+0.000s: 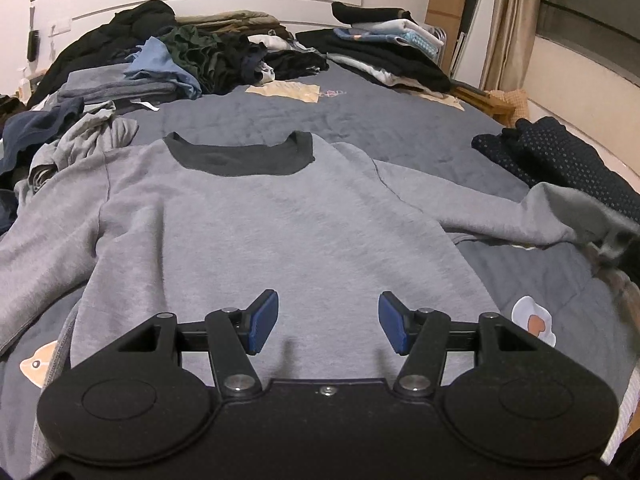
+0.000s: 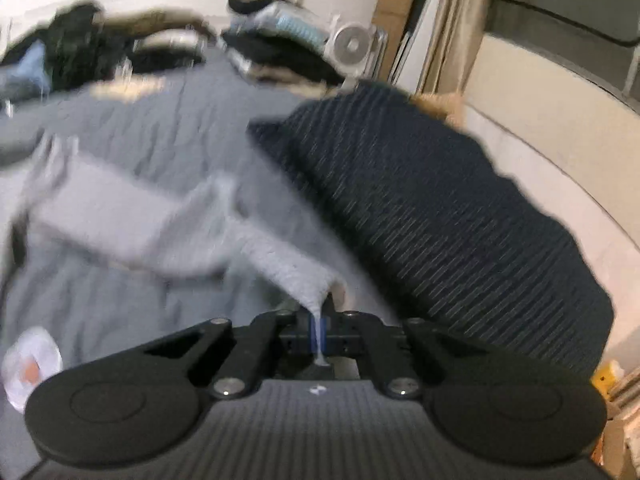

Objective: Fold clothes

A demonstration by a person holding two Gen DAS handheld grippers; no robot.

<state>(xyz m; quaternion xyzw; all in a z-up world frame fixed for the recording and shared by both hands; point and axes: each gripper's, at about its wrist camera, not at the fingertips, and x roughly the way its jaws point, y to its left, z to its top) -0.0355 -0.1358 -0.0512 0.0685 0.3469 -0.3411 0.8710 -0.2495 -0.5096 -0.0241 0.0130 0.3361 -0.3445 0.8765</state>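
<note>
My left tongs (image 1: 328, 322) hang wide apart with nothing in them over the gray sweater (image 1: 256, 224) lying flat on the bed (image 1: 400, 116), while my right tongs (image 2: 320, 334) pinch tight its sleeve (image 2: 280, 256).

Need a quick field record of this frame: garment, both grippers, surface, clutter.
garment: grey sweatshirt with dark collar, spread flat, neck away from the camera
surface: bed with a grey-blue quilt
left gripper: open, over the lower body of the sweatshirt, nothing between the pads
right gripper: shut on the sleeve, grey fabric pinched between the pads, right wrist view blurred
beside the sleeve: dark dotted garment
clutter: unfolded clothes pile far left; folded stack far right
</note>
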